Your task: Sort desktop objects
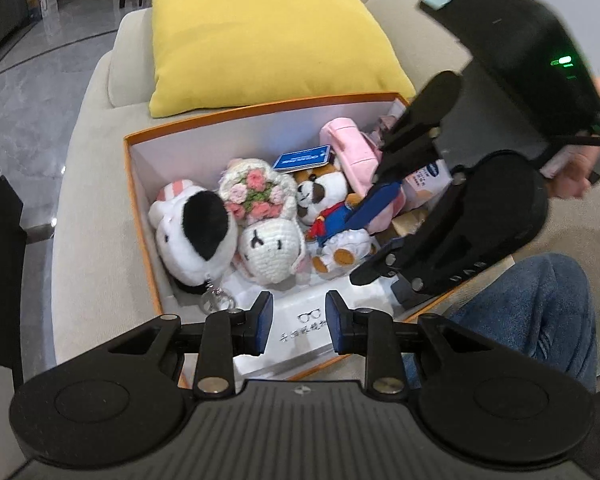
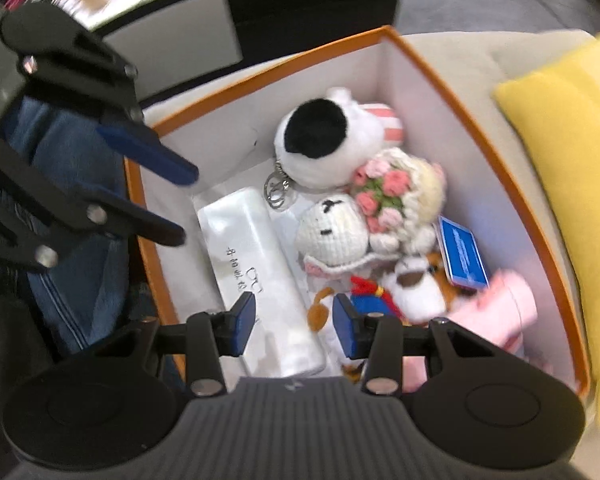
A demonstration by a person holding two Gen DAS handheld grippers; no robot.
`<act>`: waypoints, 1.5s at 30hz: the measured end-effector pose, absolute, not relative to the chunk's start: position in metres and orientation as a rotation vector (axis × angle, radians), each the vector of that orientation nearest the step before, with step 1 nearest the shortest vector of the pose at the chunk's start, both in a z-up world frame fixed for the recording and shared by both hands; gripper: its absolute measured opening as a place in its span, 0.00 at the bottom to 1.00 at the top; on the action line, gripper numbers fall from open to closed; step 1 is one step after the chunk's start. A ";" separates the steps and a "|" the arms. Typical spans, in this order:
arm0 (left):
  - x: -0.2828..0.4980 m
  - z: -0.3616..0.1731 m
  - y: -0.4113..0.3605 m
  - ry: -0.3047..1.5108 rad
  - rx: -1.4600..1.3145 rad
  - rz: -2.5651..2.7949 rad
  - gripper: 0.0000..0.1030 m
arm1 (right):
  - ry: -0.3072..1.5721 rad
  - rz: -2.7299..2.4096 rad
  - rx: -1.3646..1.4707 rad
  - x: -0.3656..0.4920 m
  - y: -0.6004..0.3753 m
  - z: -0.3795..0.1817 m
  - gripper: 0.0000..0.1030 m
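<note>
Both your grippers hang over the orange box [image 1: 236, 122] on the beige sofa [image 1: 88, 184], and each has its jaws parted with nothing between the pads: the left gripper [image 1: 299, 322] sits above the white glasses case [image 2: 260, 276] at the box's near edge, the right gripper [image 2: 295, 326] over the case and the small bear in a blue outfit [image 1: 332, 216]. Inside the box, the black-and-white plush [image 1: 198, 232] lies at the left, touching the crocheted white doll [image 1: 270, 250] and its flowered bonnet [image 1: 256, 194], with a blue card [image 1: 302, 158] and pink plush [image 1: 354, 148] toward the far right. A yellow cushion [image 1: 260, 32] rests just beyond the box.
</note>
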State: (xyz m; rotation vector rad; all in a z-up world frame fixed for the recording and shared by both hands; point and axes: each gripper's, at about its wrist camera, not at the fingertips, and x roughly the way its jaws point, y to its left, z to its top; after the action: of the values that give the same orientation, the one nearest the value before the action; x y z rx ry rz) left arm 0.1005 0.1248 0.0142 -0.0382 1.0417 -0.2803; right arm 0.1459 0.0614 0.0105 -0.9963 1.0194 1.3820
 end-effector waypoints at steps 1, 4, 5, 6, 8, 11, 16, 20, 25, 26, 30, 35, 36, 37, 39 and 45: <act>0.101 0.014 0.121 1.041 -0.034 -0.283 0.32 | 1.022 1.363 -0.973 0.144 0.056 0.013 0.44; 0.101 0.012 0.112 1.033 -0.026 -0.275 0.34 | 1.017 1.307 -0.901 0.136 0.045 0.020 0.45; 0.101 0.012 0.109 1.027 -0.020 -0.269 0.34 | 1.012 1.280 -0.880 0.129 0.036 0.024 0.45; 0.100 0.012 0.106 1.018 -0.014 -0.261 0.34 | 1.009 1.245 -0.854 0.123 0.040 0.027 0.45; 0.099 0.013 0.101 0.999 -0.001 -0.240 0.35 | 1.017 1.179 -0.784 0.138 0.022 0.026 0.45; 0.095 0.016 0.095 0.964 -0.018 -0.214 0.44 | 1.024 1.077 -0.650 0.144 -0.001 0.023 0.45; 0.093 0.012 0.088 0.915 -0.040 -0.144 0.48 | 0.990 0.945 -0.480 0.130 -0.034 0.035 0.47; 0.091 0.004 0.083 0.886 -0.046 -0.062 0.48 | 0.951 0.868 -0.359 0.122 -0.047 0.032 0.52; 0.086 -0.004 0.084 0.833 -0.055 0.021 0.59 | 0.873 0.794 -0.222 0.111 -0.058 0.028 0.60; 0.084 -0.005 0.084 0.820 -0.048 0.038 0.60 | 0.857 0.786 -0.209 0.108 -0.060 0.026 0.60; 0.080 -0.009 0.086 0.786 -0.044 0.081 0.64 | 0.782 0.730 -0.199 0.097 -0.060 0.016 0.61; 0.076 -0.020 0.084 0.746 -0.028 0.098 0.69 | 0.721 0.717 -0.174 0.090 -0.061 0.007 0.64; 0.077 -0.022 0.084 0.744 -0.024 0.099 0.69 | 0.720 0.716 -0.169 0.090 -0.060 0.004 0.64; 0.077 -0.025 0.084 0.741 -0.023 0.102 0.69 | 0.719 0.718 -0.169 0.090 -0.059 0.002 0.64; 0.078 -0.031 0.084 0.747 -0.029 0.106 0.70 | 0.696 0.709 -0.185 0.088 -0.056 -0.001 0.64; 0.078 -0.044 0.086 0.753 -0.042 0.110 0.71 | 0.712 0.706 -0.188 0.094 -0.051 -0.013 0.66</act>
State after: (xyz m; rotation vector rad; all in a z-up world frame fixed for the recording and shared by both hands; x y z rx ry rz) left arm 0.0781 0.0858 -0.0440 -0.0420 0.7533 0.1099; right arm 0.0941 -0.0509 -0.0126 -0.1879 0.7122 0.7055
